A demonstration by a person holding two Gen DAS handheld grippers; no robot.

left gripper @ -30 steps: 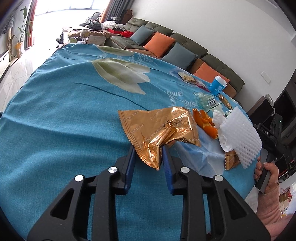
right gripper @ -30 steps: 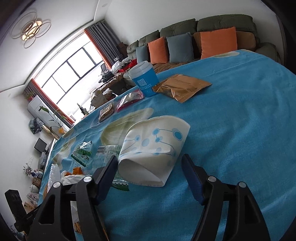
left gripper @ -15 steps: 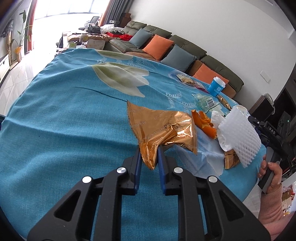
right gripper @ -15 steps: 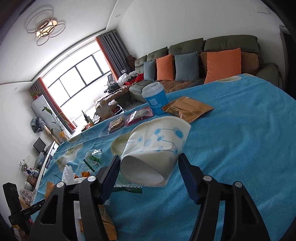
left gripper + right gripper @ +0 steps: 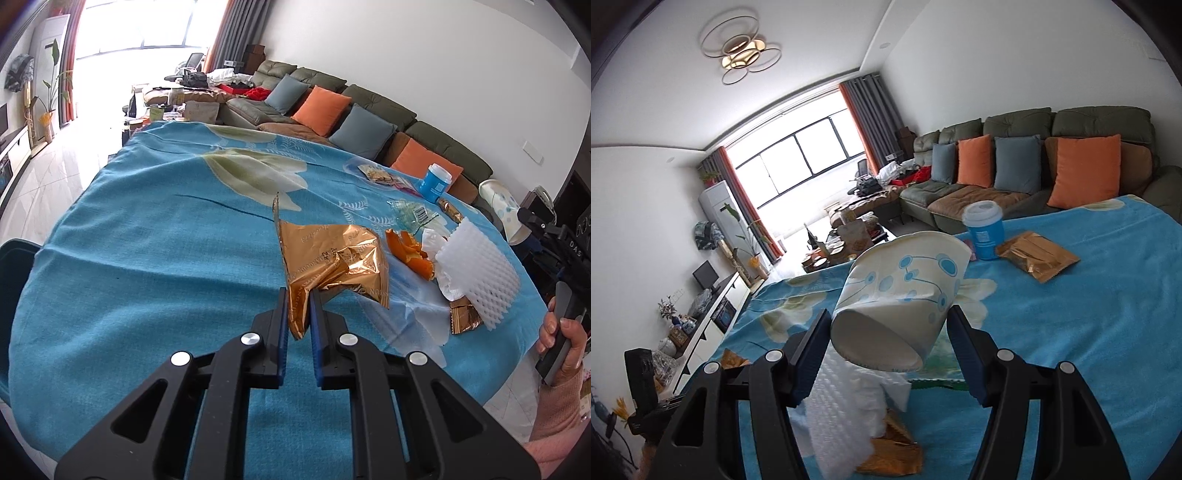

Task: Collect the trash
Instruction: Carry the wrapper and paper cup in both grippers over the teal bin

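The gold wrapper — its print too crumpled to read — is pinched by a corner in the left gripper, whose jaws have just been closing, above the blue cloth. The right gripper clamps a dotted paper cup, lifted on its side.

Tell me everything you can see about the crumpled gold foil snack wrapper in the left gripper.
The crumpled gold foil snack wrapper is shiny copper-gold with faint printed lettering and serrated edges, torn open and creased. The left gripper, whose jaws have just been closing, pinches its lower corner. One pointed corner sticks up; the rest sags toward the blue tablecloth, beside orange peel.
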